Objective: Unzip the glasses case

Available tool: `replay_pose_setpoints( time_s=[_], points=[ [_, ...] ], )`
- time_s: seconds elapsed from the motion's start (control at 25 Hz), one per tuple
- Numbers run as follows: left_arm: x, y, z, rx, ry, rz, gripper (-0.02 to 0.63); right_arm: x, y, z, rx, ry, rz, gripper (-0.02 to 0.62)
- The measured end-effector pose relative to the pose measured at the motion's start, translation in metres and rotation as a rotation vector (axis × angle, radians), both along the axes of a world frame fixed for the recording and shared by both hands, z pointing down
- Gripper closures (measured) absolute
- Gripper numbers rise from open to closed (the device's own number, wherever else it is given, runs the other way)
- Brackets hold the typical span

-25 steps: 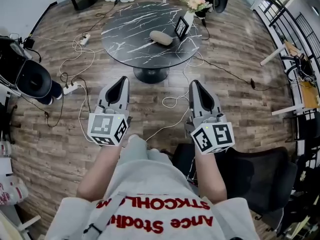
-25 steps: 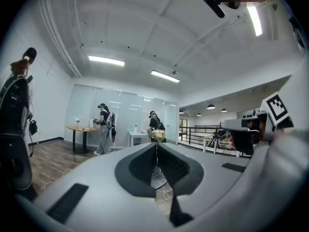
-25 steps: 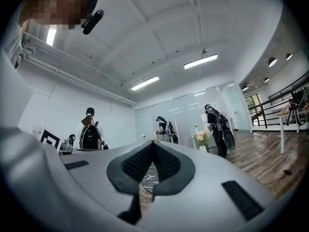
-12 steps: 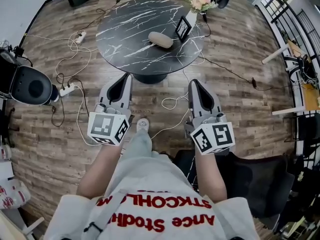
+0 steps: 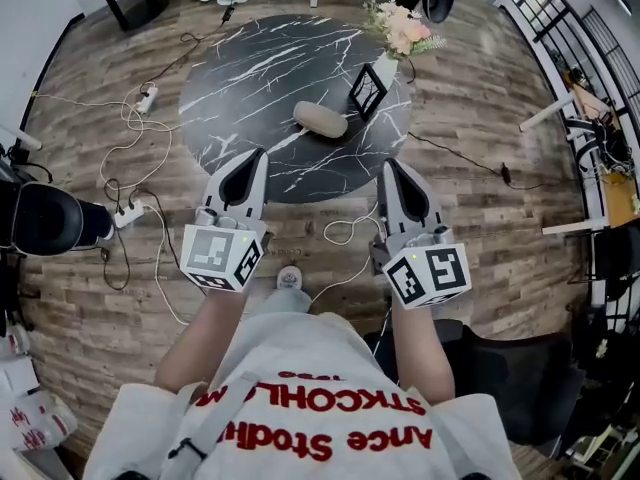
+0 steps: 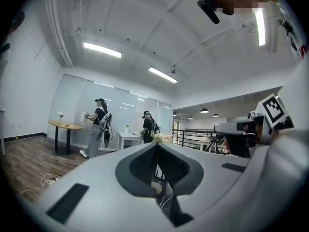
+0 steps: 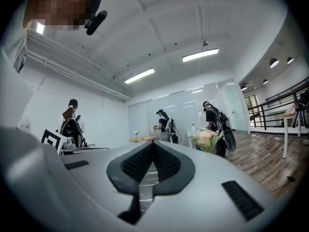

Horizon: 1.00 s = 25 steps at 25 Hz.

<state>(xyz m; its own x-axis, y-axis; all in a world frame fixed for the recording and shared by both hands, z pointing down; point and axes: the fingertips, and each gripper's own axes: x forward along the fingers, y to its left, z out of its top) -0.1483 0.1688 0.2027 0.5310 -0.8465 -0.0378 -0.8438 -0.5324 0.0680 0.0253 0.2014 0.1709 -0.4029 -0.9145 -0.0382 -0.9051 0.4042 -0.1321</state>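
A beige oval glasses case (image 5: 320, 119) lies near the middle of the round black marble table (image 5: 240, 78). My left gripper (image 5: 255, 153) is shut and empty, its tip over the table's near edge, left of the case. Over the near edge to the right, my right gripper (image 5: 387, 165) is likewise shut with nothing in it. Both point level toward the table. In the left gripper view the closed jaws (image 6: 155, 146) hide most of the table; a pale bit of the case (image 6: 155, 188) shows through the gap below. The right gripper view shows closed jaws (image 7: 152, 144) and a strip of marble.
A black picture frame (image 5: 366, 89) and a vase of flowers (image 5: 402, 30) stand on the table right of the case. Cables (image 5: 345, 230) and a power strip (image 5: 127, 214) lie on the wood floor. A black chair (image 5: 520, 378) is at my right. Other people (image 6: 98, 125) stand far off.
I have walked toward the table: it has come nearer in the head view and both gripper tips now reach its near edge. Both grippers stay shut.
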Motion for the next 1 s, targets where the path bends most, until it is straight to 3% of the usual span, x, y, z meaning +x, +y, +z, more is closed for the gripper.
replay_pose_setpoints(
  time_s=[0.28, 0.52, 1.0],
  points=[
    [-0.011, -0.050, 0.010, -0.030, -0.001, 0.013, 0.606, -0.010, -0.049, 0.007, -0.023, 0.009, 0.007, 0.583],
    [-0.007, -0.088, 0.017, -0.042, 0.068, 0.044, 0.606, -0.003, -0.097, 0.017, -0.042, 0.011, -0.011, 0.583],
    [0.058, -0.206, 0.037, -0.074, 0.026, 0.055, 0.606, 0.040, -0.225, 0.020, -0.025, 0.079, -0.125, 0.583]
  ],
)
